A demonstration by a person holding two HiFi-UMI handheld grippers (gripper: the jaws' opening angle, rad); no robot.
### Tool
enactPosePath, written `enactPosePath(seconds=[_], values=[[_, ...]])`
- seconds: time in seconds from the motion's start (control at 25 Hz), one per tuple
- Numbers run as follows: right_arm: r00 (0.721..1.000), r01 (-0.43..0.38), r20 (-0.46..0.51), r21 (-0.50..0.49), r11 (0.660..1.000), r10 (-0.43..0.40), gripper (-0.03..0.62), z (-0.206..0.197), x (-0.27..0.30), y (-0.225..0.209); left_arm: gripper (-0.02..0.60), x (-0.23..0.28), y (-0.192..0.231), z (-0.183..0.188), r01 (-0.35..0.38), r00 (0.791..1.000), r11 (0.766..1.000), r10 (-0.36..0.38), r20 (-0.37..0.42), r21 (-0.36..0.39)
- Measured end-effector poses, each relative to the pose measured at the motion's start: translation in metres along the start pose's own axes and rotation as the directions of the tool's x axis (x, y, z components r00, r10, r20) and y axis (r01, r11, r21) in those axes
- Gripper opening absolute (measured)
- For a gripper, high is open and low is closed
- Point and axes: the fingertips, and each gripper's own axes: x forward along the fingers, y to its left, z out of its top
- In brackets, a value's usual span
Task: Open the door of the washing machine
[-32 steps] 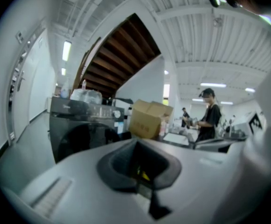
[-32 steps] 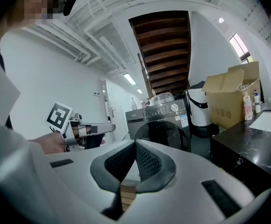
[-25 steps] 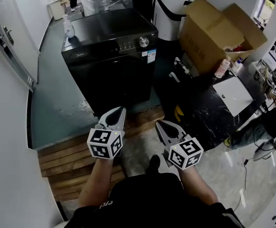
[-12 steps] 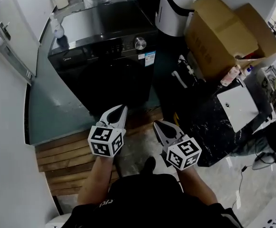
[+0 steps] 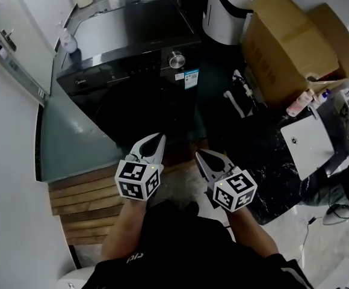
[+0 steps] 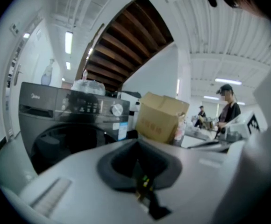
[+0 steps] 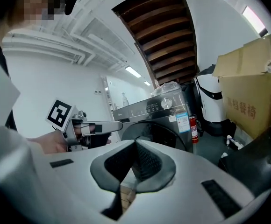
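I am holding two grippers nearest me, the left gripper [image 5: 157, 137] and the right gripper [image 5: 200, 154], both with jaws pressed together, gripping nothing. Just beyond, one black washing machine [image 5: 132, 38] is standing with its round door [image 5: 143, 110] closed. One bottle [image 5: 70, 41] is sitting on its far-left corner, and one cardboard box [image 5: 295, 41] is sitting at the far right.

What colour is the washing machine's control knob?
Silver: the knob on the black washing machine, clearest in the head view.

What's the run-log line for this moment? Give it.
left hand-held gripper: shut, empty | right hand-held gripper: shut, empty | washing machine door: closed, untouched
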Motion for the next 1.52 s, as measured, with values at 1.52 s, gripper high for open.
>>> enactPosePath(seconds=[1.52], values=[[0.959,-0.093,-0.284,-0.255,0.963,0.017,0.069,0.042,0.187,-0.080,0.009,0.082,0.133,0.026,-0.005,1.000,0.995,0.006,0.011,-0.095]])
